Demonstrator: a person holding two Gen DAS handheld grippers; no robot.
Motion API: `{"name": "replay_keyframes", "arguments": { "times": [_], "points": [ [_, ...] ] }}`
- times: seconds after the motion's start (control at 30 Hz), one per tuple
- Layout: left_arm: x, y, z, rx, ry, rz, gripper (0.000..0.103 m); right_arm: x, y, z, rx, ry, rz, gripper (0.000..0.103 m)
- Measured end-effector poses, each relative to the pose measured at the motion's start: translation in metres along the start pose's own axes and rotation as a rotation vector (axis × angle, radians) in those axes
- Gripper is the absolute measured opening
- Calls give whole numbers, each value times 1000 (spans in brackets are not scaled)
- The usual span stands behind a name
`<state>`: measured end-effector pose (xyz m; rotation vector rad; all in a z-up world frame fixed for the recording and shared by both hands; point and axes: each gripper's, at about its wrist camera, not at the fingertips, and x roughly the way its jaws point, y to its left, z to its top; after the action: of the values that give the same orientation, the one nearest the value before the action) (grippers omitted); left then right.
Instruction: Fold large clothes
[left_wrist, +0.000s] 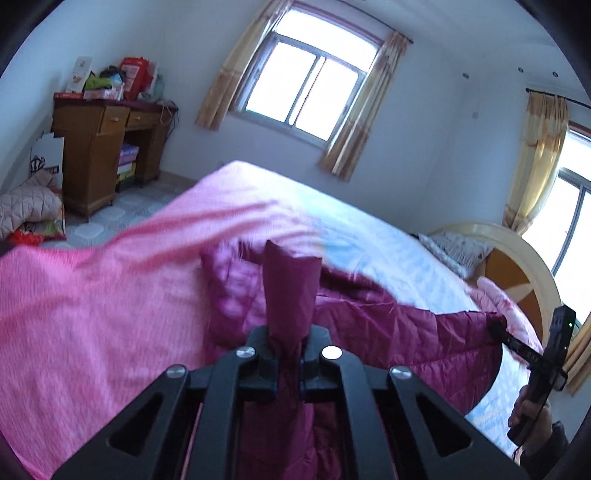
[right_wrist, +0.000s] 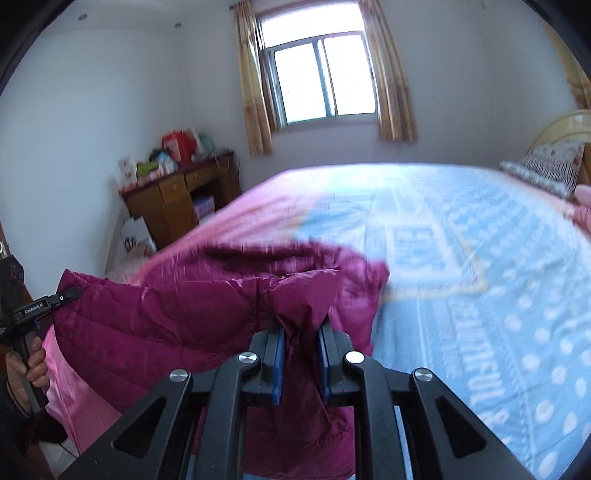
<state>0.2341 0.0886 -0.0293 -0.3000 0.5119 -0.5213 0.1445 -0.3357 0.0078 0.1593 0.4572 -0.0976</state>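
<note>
A magenta quilted jacket (left_wrist: 388, 332) hangs stretched between both grippers above the bed's near edge; it also shows in the right wrist view (right_wrist: 166, 325). My left gripper (left_wrist: 290, 354) is shut on a bunched edge of the jacket. My right gripper (right_wrist: 301, 354) is shut on another bunched edge. The right gripper also shows in the left wrist view (left_wrist: 498, 328) pinching the jacket's far corner. The left gripper shows in the right wrist view (right_wrist: 70, 293) at the jacket's left corner. The jacket's far part rests on the bed and is blurred.
The bed has a pink sheet (left_wrist: 92, 314) and a blue patterned blanket (right_wrist: 480, 258), with pillows and a curved headboard (left_wrist: 517, 258) at its head. A wooden desk (left_wrist: 96, 147) piled with items stands by the wall. A padded pink bundle (left_wrist: 26, 210) lies on the floor.
</note>
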Motion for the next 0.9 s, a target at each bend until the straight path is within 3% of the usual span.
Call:
{"name": "replay_keyframes", "arguments": {
  "times": [0.17, 0.3, 0.4, 0.6, 0.77, 0.9],
  "points": [
    [31, -7, 51, 38, -40, 59, 6, 25, 3, 52, -15, -49, -34, 15],
    [83, -11, 94, 27, -60, 116, 6, 68, -3, 99, -9, -74, -94, 15],
    [124, -14, 105, 41, -55, 182, 6, 108, -6, 113, 5, -54, -143, 15],
    [218, -4, 80, 83, 46, 324, 6, 201, -34, 92, 94, 48, -243, 15],
    [254, 11, 46, 90, 130, 406, 6, 254, -50, 51, 93, 150, -312, 15],
    [269, 25, 34, 32, 208, 436, 16, 266, -54, 37, 108, 185, -312, 16]
  ]
}}
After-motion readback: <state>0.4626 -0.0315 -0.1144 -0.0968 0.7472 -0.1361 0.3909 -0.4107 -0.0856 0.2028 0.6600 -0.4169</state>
